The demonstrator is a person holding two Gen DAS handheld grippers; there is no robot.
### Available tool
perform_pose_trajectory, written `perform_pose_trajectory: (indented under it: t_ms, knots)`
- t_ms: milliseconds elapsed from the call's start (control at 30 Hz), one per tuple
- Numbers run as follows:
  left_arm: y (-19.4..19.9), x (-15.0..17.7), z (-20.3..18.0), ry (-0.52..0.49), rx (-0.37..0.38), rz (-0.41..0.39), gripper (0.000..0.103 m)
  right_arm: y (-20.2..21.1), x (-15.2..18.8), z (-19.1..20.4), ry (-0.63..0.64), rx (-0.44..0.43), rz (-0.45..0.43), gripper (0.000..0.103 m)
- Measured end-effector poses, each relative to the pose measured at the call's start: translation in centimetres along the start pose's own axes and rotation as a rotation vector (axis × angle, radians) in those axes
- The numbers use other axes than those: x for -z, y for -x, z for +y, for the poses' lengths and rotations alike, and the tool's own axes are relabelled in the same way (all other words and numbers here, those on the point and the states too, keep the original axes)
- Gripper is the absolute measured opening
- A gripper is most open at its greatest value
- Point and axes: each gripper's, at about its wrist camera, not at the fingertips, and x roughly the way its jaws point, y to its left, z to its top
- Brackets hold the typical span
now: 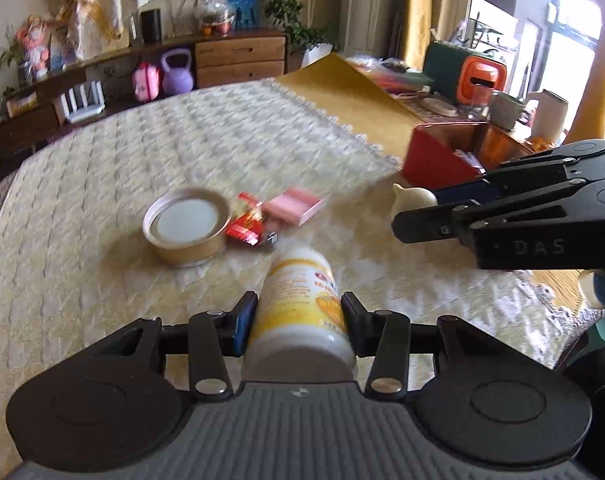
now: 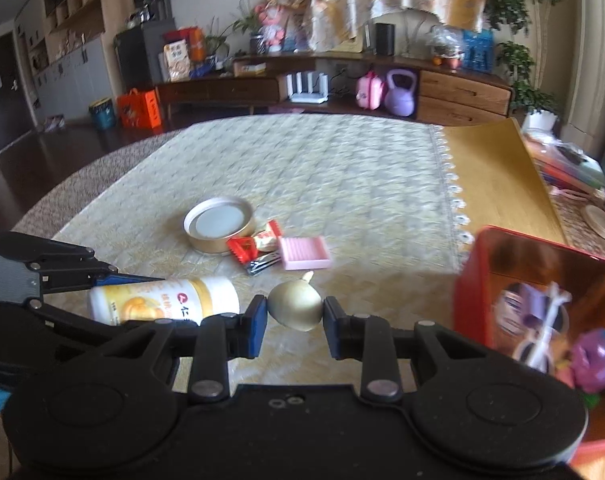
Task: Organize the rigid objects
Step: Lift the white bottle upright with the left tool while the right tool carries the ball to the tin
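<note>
My left gripper is shut on a white bottle with a yellow label, held lying along the fingers above the table. The bottle also shows in the right wrist view. My right gripper is shut on a small cream figurine, which also shows in the left wrist view. A red box with small toys inside stands at the right, next to the right gripper. On the cloth lie a round gold tin, red candy wrappers, a nail clipper and a pink box.
A cream tablecloth covers the round table, with a yellow mat to its right. Cups, a plate and an orange-and-green box stand at the far right. A wooden sideboard runs along the back wall.
</note>
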Motion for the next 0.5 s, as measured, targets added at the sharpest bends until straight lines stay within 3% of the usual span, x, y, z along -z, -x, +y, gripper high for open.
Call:
perform_pose_trajectory:
  t_ms: [500]
  knots:
    - [2.1, -2.7, -6.5, -0.063, -0.007, -0.049, 0.043, 8.6, 3.2, -7.0, -0.092, 0.11, -0.08, 0.029]
